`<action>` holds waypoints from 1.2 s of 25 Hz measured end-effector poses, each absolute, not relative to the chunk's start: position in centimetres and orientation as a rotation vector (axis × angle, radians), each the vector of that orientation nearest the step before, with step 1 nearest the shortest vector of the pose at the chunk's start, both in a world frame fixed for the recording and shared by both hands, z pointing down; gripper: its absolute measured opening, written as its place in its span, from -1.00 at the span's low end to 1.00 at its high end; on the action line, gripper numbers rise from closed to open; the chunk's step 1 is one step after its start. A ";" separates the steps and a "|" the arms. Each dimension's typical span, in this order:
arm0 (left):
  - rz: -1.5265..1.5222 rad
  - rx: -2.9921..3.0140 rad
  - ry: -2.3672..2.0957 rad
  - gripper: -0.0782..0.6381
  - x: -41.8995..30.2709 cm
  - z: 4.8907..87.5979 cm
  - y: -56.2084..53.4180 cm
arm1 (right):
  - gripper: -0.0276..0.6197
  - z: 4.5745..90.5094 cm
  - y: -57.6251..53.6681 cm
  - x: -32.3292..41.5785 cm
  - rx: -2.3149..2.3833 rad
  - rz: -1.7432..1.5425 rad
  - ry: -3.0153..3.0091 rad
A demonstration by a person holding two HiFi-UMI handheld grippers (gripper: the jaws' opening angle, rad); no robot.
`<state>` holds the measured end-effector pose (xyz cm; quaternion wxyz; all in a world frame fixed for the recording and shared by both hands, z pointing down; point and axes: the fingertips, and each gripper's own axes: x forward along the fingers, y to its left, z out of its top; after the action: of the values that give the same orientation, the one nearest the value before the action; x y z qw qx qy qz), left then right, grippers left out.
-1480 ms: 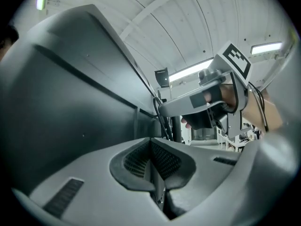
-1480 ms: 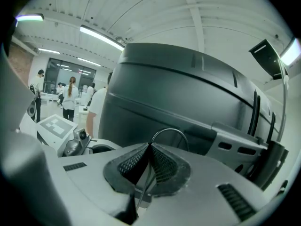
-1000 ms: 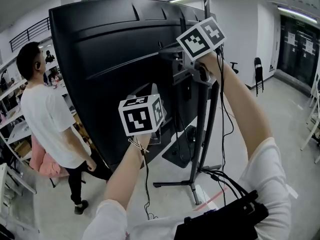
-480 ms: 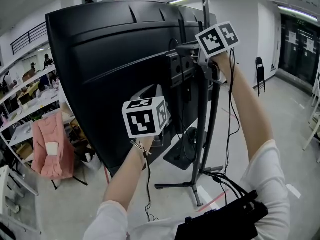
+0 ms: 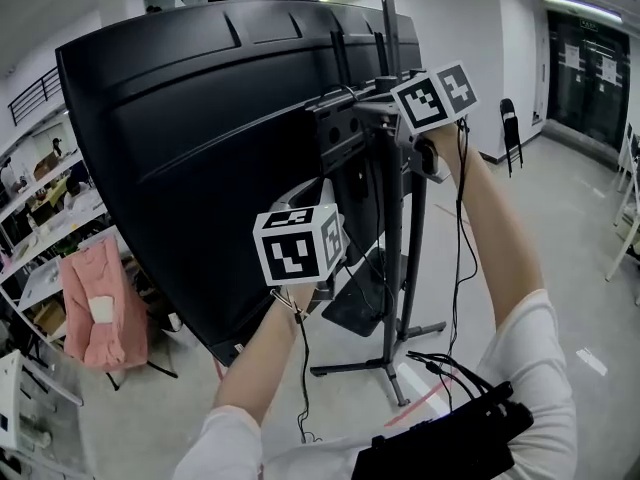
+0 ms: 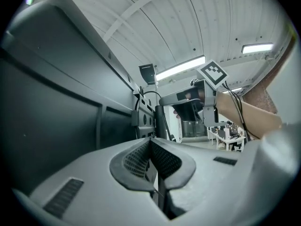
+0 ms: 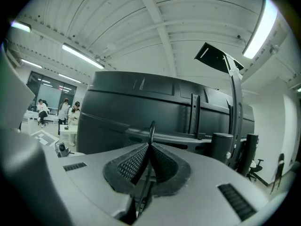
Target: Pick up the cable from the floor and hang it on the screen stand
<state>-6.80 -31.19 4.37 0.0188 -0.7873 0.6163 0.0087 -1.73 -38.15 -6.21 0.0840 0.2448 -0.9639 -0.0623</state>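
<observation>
Cable [image 7: 151, 128] was off to the right of the left claw [image 6: 150, 142], whose ribbed dark pads [image 6: 136, 157] were pressed together beside the big curved black screen [image 5: 200, 138]. Right claw [image 7: 149, 147] pinched that thin black cable, looped above its tips, stand's metal pole [image 5: 395, 268] just right of it. Cable's lower run was hard to follow.

Both arms stretched upward. The right gripper [image 7: 149, 147], at one o'clock in the head view, pinched the cable [image 7: 151, 127] between its jaws. The left gripper [image 6: 150, 147], lower near centre, had its jaws pressed together.
</observation>
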 end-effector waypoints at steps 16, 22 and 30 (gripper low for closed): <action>0.031 -2.548 1.899 -0.77 -3.7 9.0 -33.5 | -0.82 -2.1 -40.8 -1.6 0.905 -0.118 -3.051; 0.024 -2.580 1.899 -0.77 -3.6 10.7 -33.8 | -0.81 -0.1 -41.0 -1.8 0.913 -0.120 -3.042; -0.001 -2.639 1.870 -0.77 -2.8 12.9 -34.3 | -0.67 2.4 -41.1 -1.1 0.968 -0.084 -3.030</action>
<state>-2.78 -34.26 12.92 -0.0462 -0.8151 0.5775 -0.0003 -1.15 -41.14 2.44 -0.0202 0.3042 -0.9520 -0.0265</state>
